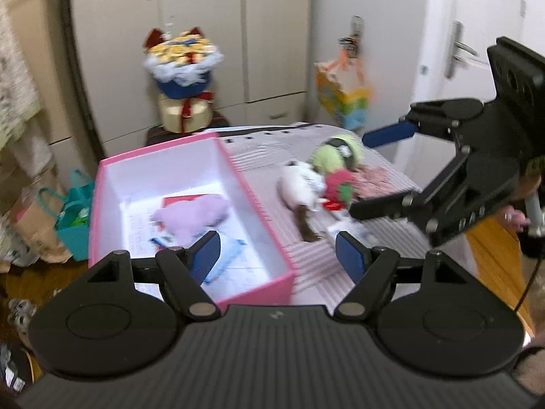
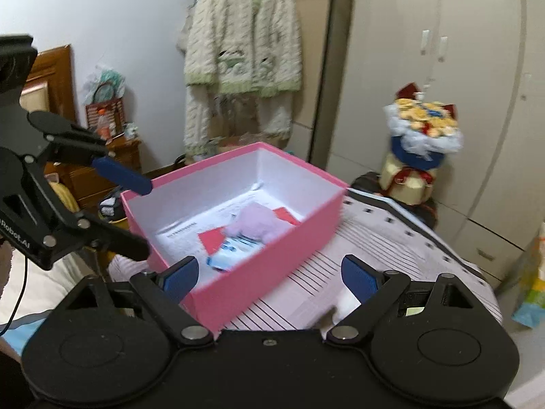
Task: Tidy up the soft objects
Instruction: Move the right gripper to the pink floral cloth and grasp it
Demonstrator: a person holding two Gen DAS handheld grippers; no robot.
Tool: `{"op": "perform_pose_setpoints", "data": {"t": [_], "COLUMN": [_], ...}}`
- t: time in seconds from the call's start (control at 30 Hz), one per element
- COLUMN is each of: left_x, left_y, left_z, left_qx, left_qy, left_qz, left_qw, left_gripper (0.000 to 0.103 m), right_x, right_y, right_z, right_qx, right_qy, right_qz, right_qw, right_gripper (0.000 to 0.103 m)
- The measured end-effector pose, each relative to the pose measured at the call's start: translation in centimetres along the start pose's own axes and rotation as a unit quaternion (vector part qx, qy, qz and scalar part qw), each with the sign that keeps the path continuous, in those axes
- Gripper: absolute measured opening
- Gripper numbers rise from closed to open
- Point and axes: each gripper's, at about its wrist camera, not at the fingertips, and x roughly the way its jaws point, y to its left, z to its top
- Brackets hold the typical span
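A pink box (image 1: 259,204) with a white inside stands on a striped table; it also shows in the right wrist view (image 2: 272,248). A purple plush (image 1: 194,216) lies in it on papers, seen too in the right wrist view (image 2: 257,226). A pile of plush toys, white (image 1: 299,184), green-haired (image 1: 337,156) and red (image 1: 340,184), lies on the table right of the box. My left gripper (image 1: 277,255) is open and empty above the box's near right corner. My right gripper (image 1: 361,173) is open beside the plush pile; in its own view (image 2: 269,274) it is empty.
A bouquet (image 1: 182,58) on a gold tin stands behind the table before white cupboards. Bags (image 1: 73,214) sit on the floor at left. A colourful bag (image 1: 344,95) hangs on a door. A fleece robe (image 2: 242,44) hangs on the wall.
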Motion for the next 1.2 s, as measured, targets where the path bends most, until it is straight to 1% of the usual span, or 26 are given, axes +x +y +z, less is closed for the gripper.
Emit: {"op": "perform_pose_setpoints", "data": {"t": [0.17, 0.27, 0.37, 0.57, 0.73, 0.83, 0.9, 1.0, 1.1, 1.17, 1.2], "left_x": [1.2, 2.7, 4.4, 8.2, 11.4, 13.4, 14.6, 16.1, 17.4, 18.4, 18.9], "left_y": [-3.4, -5.2, -6.7, -8.9, -9.7, -9.7, -9.8, -9.9, -9.7, -9.6, -9.6], "left_z": [-0.2, -0.5, -0.6, -1.0, -1.4, -1.6, -1.8, -2.1, -2.4, -2.5, -2.6], "left_qx": [0.031, 0.038, 0.047, 0.054, 0.041, 0.029, 0.024, 0.019, 0.006, -0.005, -0.006], "left_qy": [0.0, 0.005, 0.01, 0.029, 0.047, 0.062, 0.068, 0.068, 0.064, 0.061, 0.057], "left_qz": [-0.035, -0.057, -0.07, -0.074, -0.069, -0.07, -0.063, -0.043, -0.033, -0.032, -0.028], "left_qw": [0.9989, 0.9976, 0.9964, 0.9954, 0.9956, 0.9952, 0.9954, 0.9965, 0.9974, 0.9976, 0.998], "left_gripper": [0.074, 0.074, 0.074, 0.072, 0.072, 0.071, 0.071, 0.068, 0.066, 0.066, 0.066], "right_x": [-2.8, -3.2, -3.1, -2.6, -1.7, -0.7, 0.0, 1.4, 2.9, 4.0, 4.7], "right_y": [-1.9, -3.2, -4.4, -7.2, -9.3, -10.3, -11.0, -12.0, -13.3, -14.3, -14.9], "right_z": [-3.3, -5.6, -7.6, -10.9, -13.2, -14.4, -15.2, -16.2, -17.0, -17.4, -17.5], "right_qx": [0.017, 0.034, 0.051, 0.096, 0.132, 0.143, 0.142, 0.145, 0.152, 0.166, 0.177], "right_qy": [-0.02, -0.026, -0.024, -0.017, -0.027, -0.034, -0.046, -0.054, -0.056, -0.049, -0.037], "right_qz": [-0.043, -0.068, -0.08, -0.078, -0.072, -0.085, -0.096, -0.107, -0.111, -0.118, -0.122], "right_qw": [0.999, 0.997, 0.995, 0.992, 0.988, 0.985, 0.984, 0.982, 0.981, 0.978, 0.976], "right_gripper": [0.093, 0.093, 0.093, 0.093, 0.093, 0.093, 0.093, 0.093, 0.093, 0.093, 0.093]}}
